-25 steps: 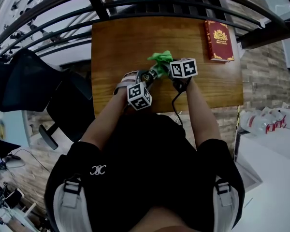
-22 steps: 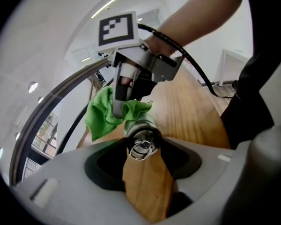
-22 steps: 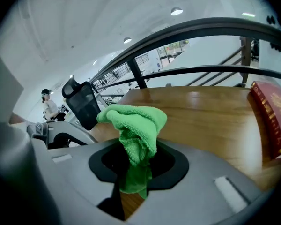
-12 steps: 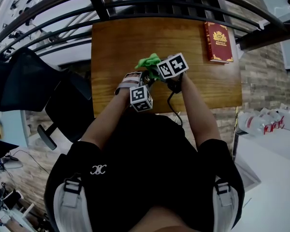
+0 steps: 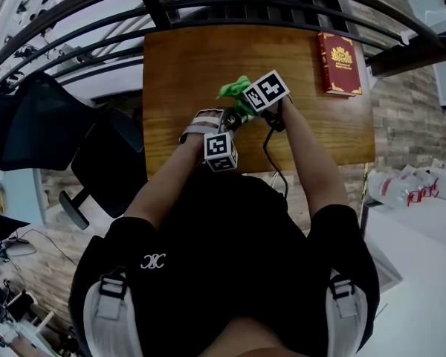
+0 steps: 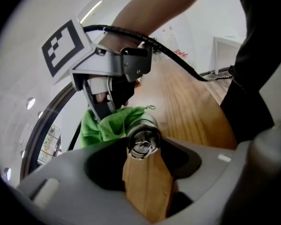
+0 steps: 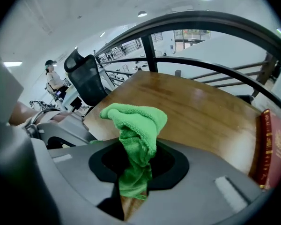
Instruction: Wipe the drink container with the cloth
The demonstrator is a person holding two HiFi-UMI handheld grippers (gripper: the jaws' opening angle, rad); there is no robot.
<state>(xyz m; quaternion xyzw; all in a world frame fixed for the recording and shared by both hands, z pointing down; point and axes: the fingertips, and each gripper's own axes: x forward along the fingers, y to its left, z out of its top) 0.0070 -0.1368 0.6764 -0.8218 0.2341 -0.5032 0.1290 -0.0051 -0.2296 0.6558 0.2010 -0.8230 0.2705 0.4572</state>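
Note:
A steel drink container [image 6: 143, 136] lies along my left gripper [image 6: 143, 149], whose jaws are shut on it, its capped end toward the camera. In the head view the container [image 5: 231, 117] shows as a dark cylinder between the two marker cubes. My right gripper [image 7: 136, 175] is shut on a green cloth [image 7: 136, 125] that bunches up out of its jaws. In the left gripper view the cloth [image 6: 105, 124] presses against the container's far side, under the right gripper [image 6: 103, 108]. From the head, the cloth [image 5: 234, 88] sits just beyond the right gripper's cube [image 5: 266, 91].
Both grippers work above a wooden table [image 5: 186, 65]. A red book [image 5: 339, 63] lies at its far right corner. A curved black railing [image 5: 208, 6] runs behind the table, and a black office chair [image 5: 104, 162] stands at its left.
The right gripper with the cloth slid left along the container, then shifted slightly away from me. The left gripper and container have hardly moved.

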